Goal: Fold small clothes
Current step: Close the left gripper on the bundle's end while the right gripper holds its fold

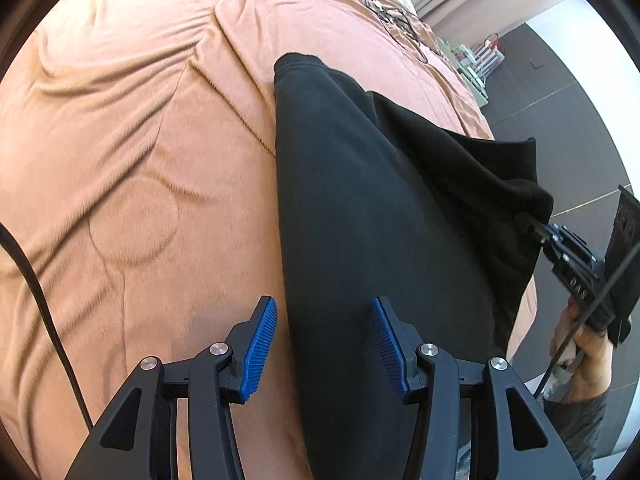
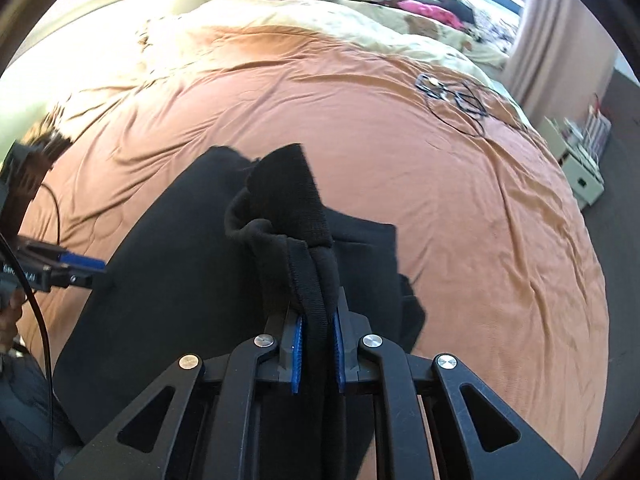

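A black garment (image 1: 360, 208) lies lengthwise on the orange bedspread (image 1: 132, 140), its ribbed hem at the far end. My left gripper (image 1: 325, 344) hovers open over the garment's near left edge, and its blue pads (image 1: 260, 344) touch no cloth. At the right of the left wrist view, my right gripper (image 1: 546, 234) holds up the garment's right side. In the right wrist view that gripper (image 2: 319, 344) is shut on a bunched, ribbed edge of the black garment (image 2: 288, 216), which folds up and over the jaws. The left gripper (image 2: 80, 266) shows at the left edge.
Tangled black cables and small objects (image 2: 452, 96) lie on the far right of the bedspread (image 2: 400, 184). Pillows and pink cloth (image 2: 428, 10) sit at the head. A white box (image 2: 580, 172) stands on the dark floor right of the bed. A black cable (image 1: 40, 300) hangs at left.
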{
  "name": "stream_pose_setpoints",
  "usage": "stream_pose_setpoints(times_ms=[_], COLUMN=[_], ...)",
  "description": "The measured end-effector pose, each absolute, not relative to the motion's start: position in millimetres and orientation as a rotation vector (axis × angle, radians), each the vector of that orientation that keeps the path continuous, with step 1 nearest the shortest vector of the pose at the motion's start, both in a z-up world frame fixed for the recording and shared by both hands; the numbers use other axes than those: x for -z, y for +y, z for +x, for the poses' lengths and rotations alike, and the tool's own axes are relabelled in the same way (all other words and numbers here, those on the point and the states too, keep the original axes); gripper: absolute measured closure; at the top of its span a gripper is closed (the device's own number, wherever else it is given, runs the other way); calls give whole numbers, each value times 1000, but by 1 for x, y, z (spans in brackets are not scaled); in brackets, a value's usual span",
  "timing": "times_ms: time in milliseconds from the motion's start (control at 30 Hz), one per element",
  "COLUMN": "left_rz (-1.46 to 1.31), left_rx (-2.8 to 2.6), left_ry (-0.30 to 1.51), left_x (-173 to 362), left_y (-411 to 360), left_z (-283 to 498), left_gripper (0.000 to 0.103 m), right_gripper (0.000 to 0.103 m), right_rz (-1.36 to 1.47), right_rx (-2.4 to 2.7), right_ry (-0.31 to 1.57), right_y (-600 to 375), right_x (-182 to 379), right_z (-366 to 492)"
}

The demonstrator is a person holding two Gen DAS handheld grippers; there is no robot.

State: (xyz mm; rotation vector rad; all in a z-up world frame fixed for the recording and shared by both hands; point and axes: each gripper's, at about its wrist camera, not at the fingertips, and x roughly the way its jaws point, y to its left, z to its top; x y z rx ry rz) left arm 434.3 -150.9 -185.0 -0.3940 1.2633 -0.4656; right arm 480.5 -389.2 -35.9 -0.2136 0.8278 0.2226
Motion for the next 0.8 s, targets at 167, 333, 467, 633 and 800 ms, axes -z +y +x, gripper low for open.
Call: stream_pose_setpoints(times_ms=[167,333,467,633,800], left_rz=[-368,-351,-338,-346,-359], left_rx=[462,456,454,454,432], left_ry=[1262,1265,1272,1278,1254], left_x=[187,189,194,195,191], left_y=[-153,-157,-164,-168,-162], left_z=[443,450,458,462,465], left_gripper=[51,51,51,51,51], right_gripper=[95,95,94,91,102], right_rz=[-143,-6,71,119,107], right_rx=[-191,-168,-150,-96,-96], right_ry=[850,887,929,924,908], right_y=[-408,-434,-452,-464,-461], right_x=[45,66,85,85,76], right_z=[503,520,535,536,525])
